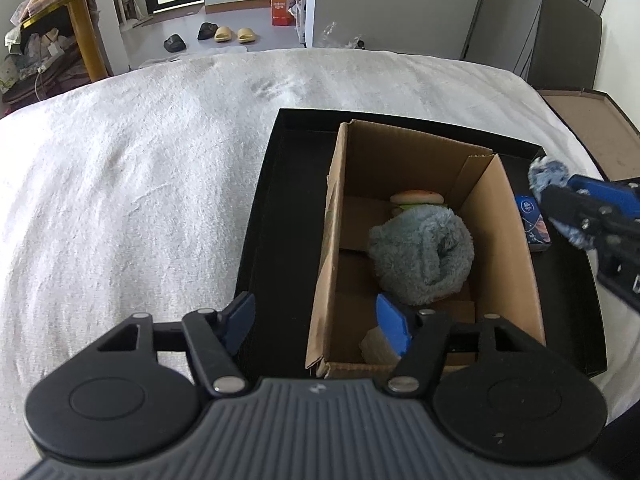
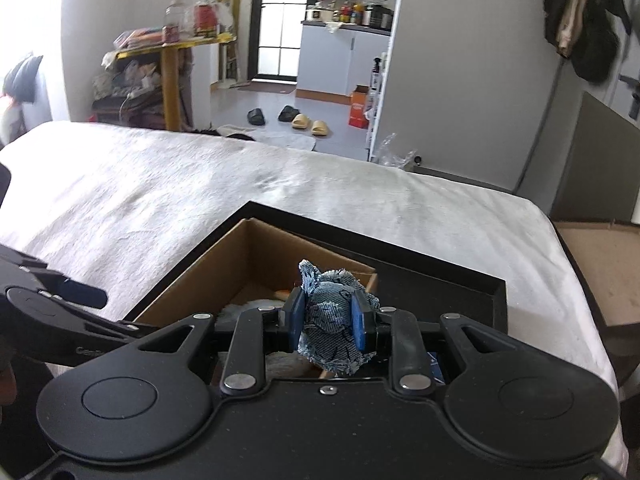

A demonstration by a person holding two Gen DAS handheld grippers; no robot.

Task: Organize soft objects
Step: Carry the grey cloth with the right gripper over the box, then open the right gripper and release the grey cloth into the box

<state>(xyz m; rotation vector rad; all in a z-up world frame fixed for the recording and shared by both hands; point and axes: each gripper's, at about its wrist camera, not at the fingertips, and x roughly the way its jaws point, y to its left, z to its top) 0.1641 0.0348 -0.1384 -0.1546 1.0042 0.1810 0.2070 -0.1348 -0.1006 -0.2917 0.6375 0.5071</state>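
Cardboard box (image 1: pixel 400 184), mid-right of frame inside black tray (image 1: pixel 272 208) on the bed, already holds a grey fluffy cloth (image 1: pixel 420 256) and plush burger (image 1: pixel 416 198). Right hand-held gripper (image 2: pixel 326 326) clamps a denim scrap (image 2: pixel 332 320) above the box, not yet dropped. Left hand-held gripper (image 1: pixel 320 322) hangs half-wide, empty, straddling the box's near wall. A small blue packet (image 1: pixel 532 220) lies in the tray beside the box.

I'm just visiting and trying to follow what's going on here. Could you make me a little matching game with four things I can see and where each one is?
Things:
1. denim scrap
2. grey fluffy towel
3. toy burger
4. small blue packet

Places:
A. in the black tray, outside the cardboard box, by its right wall
B. pinched between the right gripper's blue pads
C. rolled up in the middle of the cardboard box
D. at the far end of the cardboard box, behind the towel

Pairs: 1-B, 2-C, 3-D, 4-A
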